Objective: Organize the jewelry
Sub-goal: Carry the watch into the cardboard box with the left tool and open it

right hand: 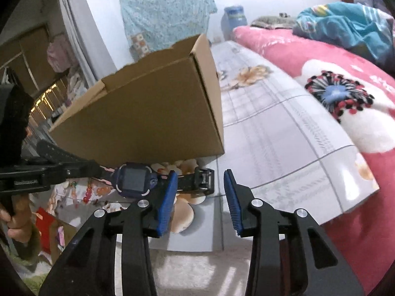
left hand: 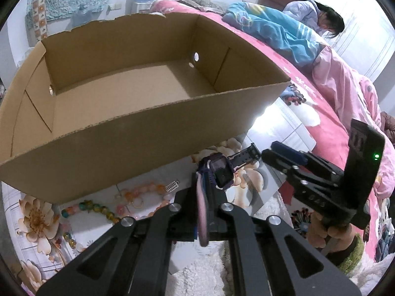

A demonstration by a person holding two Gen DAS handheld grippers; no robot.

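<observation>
My left gripper is shut on a purple smartwatch with a black strap, holding it just in front of the open cardboard box. The watch also shows in the right wrist view, held by the left gripper from the left. My right gripper is open and empty, its left blue pad close to the watch strap. The right gripper also shows in the left wrist view. Bead bracelets lie on the floral tablecloth below the box.
The box is empty inside. A floral tablecloth covers the table. A bed with a pink blanket runs along the right. A person sits at the far end of the bed.
</observation>
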